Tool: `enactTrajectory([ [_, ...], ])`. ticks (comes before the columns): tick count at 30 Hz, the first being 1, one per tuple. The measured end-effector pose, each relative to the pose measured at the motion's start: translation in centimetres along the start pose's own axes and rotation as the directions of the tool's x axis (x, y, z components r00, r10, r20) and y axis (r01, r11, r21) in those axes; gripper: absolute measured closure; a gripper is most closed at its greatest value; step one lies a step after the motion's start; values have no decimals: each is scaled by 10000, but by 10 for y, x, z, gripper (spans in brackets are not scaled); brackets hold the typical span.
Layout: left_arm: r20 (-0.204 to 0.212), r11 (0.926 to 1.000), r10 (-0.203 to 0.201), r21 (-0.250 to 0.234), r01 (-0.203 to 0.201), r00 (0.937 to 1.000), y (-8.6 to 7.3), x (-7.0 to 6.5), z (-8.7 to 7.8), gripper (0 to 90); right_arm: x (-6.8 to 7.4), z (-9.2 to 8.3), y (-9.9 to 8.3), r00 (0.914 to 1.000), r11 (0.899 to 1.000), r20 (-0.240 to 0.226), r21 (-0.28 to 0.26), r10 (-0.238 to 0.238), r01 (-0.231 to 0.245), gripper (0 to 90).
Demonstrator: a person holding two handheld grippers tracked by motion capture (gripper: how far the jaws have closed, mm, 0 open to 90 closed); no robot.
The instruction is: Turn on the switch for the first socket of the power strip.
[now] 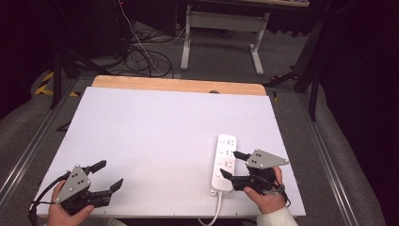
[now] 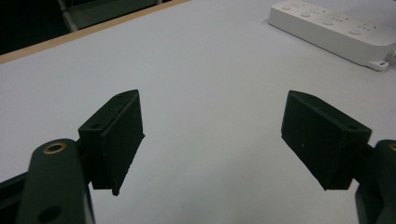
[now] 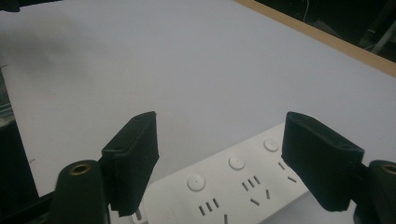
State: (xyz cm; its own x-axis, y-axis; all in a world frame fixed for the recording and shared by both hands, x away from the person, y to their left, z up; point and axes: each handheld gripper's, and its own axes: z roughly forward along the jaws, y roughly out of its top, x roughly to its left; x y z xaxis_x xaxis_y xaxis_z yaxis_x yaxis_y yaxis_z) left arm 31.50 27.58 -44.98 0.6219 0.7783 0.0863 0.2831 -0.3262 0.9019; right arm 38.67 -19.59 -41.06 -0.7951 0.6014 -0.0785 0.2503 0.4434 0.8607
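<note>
— Power strip (image 1: 225, 162), white, with a row of round buttons beside its sockets: where does it lie relative to the right gripper (image 1: 227, 164)?

— Right under it. From above, that gripper's two black jaws reach over the near half of the strip from the strip's right side, one toward its middle, one toward the end where the white cord (image 1: 214, 213) leaves. They stand wide apart and nothing is pinched between them; whether a tip grazes the strip's top I cannot tell.

— Does the camera on that gripper add anything?

— It does. Its view looks along the right gripper (image 3: 222, 158) and shows the power strip (image 3: 233, 186) close up between and below the jaws: three round buttons, slotted sockets beside them, details that are small dots from above. The pads hang clear of it. Past the strip, bare white table (image 3: 163, 60) runs to a wooden edge (image 3: 327, 39).

— And the left gripper (image 1: 109, 174)?

— Seen from above, it is held at the near left corner of the table (image 1: 155, 117), well apart from the strip, with a dark cable trailing off its back. The jaws are spread wide with nothing in them.

— Its own camera?

— There the left gripper (image 2: 212, 140) has plain white tabletop (image 2: 201, 70) between its jaws. The power strip (image 2: 334, 28) lies far off at the upper right, seen from its side.

— Anything the top view alone gives?

— The hands gripping both tools, the grey three-cornered plates on top of them, and, beyond the table, a tangle of cables (image 1: 141, 54) on the floor and a white table frame (image 1: 223, 33).
</note>
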Motion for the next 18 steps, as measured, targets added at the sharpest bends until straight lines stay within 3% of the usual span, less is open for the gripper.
enactTrajectory([
  [18, -15, 10000, 7, 60, -7, 10000, -1, -1, 1, 219, -1, 24, 10, 9997, 9996, -234, 288, -74, 81, 282],
])
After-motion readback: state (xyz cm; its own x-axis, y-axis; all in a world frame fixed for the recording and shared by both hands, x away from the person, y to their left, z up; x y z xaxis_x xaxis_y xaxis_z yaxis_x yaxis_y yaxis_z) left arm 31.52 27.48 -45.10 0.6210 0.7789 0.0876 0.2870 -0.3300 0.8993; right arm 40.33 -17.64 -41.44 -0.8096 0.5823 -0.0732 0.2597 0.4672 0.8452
